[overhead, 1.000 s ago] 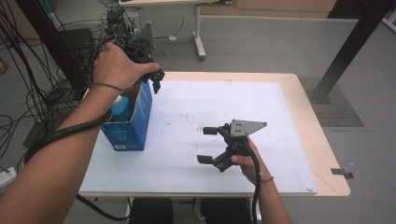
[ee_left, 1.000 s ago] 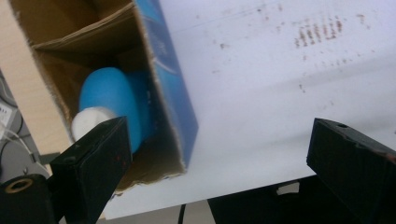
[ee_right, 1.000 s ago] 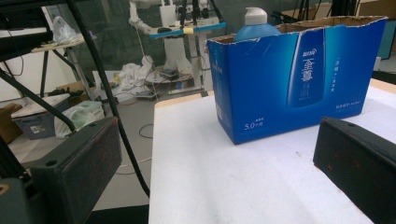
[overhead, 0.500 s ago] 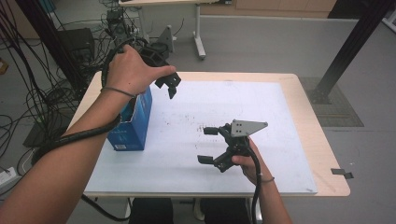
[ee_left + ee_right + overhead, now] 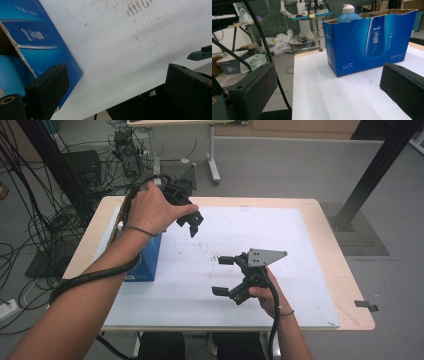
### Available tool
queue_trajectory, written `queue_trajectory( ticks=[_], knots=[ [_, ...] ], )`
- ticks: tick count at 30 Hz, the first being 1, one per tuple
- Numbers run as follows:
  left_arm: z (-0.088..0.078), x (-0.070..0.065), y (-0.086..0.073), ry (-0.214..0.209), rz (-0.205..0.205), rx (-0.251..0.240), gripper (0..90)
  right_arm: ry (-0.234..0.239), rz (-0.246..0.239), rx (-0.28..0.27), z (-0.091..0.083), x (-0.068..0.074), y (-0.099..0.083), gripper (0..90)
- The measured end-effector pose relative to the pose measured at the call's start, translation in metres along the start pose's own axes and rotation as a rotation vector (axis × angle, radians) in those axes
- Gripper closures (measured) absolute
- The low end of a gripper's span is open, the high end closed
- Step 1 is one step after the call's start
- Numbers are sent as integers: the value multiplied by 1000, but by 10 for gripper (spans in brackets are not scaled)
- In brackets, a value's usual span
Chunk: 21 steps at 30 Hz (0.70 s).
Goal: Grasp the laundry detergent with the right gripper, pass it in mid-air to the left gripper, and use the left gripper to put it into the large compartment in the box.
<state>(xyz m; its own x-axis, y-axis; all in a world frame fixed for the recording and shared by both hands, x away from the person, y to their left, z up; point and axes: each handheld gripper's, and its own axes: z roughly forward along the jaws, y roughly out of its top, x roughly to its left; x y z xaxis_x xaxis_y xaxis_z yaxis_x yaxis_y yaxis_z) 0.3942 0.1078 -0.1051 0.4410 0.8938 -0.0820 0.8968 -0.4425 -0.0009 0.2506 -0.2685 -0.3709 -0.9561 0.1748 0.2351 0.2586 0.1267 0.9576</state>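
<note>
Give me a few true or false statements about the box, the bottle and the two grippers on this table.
1. The blue box stands on the white sheet. True.
2. A bottle stands inside the box. True; its white pump top rises above the torn rim.
3. The left gripper grips the box. False; it is in the air beside the box, jaws apart with nothing between them.
4. The right gripper holds the bottle. False; its jaws are open and empty, with the bottle in the box.
5. The box lies flat on its side. False; it stands upright with its open top up.
</note>
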Motion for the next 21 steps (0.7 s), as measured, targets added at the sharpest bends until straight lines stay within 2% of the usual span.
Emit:
queue_trajectory(
  ticks=[5,11,14,21],
  knots=[
    [16,-2,1,0,15,23,62,2,3,2,1,0,0,14],
    [36,-1,2,-13,12,44,62,4,3,0,2,0,-1,14],
    [49,-5,2,3,17,52,60,3,6,-1,1,0,-1,14],
    [74,-5,1,-12,19,73,59,4,6,1,1,0,-2,14]
  ],
)
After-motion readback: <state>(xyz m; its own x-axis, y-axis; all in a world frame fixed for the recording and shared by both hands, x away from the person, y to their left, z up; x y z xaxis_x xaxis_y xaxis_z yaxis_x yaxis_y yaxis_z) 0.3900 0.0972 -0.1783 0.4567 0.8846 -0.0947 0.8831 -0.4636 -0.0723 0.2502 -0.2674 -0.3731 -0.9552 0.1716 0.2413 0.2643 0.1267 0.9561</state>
